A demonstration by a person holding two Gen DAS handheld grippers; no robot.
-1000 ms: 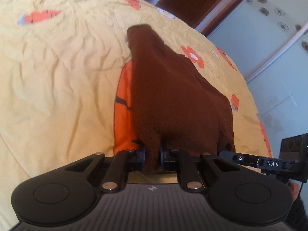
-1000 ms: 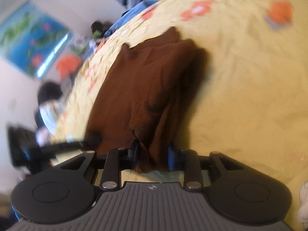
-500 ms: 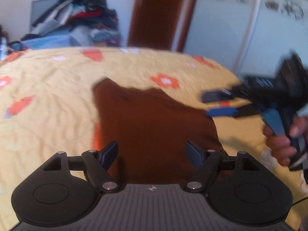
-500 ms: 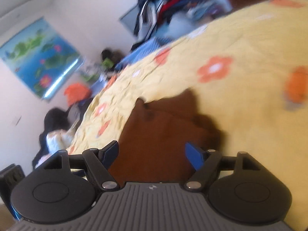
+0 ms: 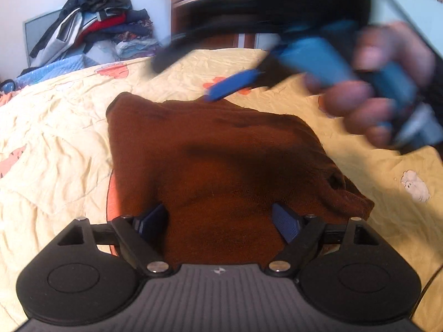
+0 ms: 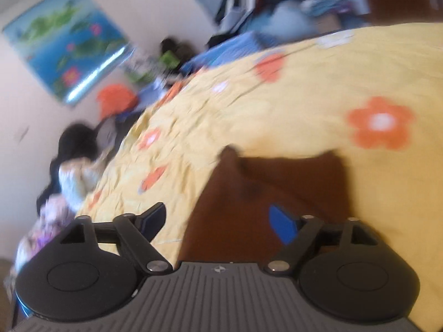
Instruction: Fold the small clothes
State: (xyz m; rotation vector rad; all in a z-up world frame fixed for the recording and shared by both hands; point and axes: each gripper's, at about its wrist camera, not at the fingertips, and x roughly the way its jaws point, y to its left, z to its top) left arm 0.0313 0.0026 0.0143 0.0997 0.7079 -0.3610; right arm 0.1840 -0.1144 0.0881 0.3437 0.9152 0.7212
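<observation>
Garment: brown knit piece (image 5: 221,149) lies folded on the bed (image 5: 55,144), over an orange patch of the yellow flowered cover; far corner peaks toward the clothes heap, a loose rumpled end trails off its right side.
Left claw (image 5: 220,222): jaws have just been opening and stand wide; garment shows in the gap below them, pads press on nothing. Holds nothing.
Right claw (image 6: 217,222): jaws have just been opening too, wide apart, empty; in its own view it sits above the garment's near left edge. Seen from the left wrist it is a blur above the garment's far right, a hand (image 5: 373,88) wrapped around its grip.
Step in hand: release after a fold, by my reading; both claws are clear of the cloth and the garment lies doubled.
Fold quality: edges roughly stacked; the right end looks bunched, with a dark opening showing.
Next move calls for: either one more fold across the garment or tidying the bunched right end. That needs a pinch on a true edge, both layers caught together, and a low carry so the stack does not drag open.
Landmark: clothes heap (image 5: 91,22) beyond the garment's far left.
</observation>
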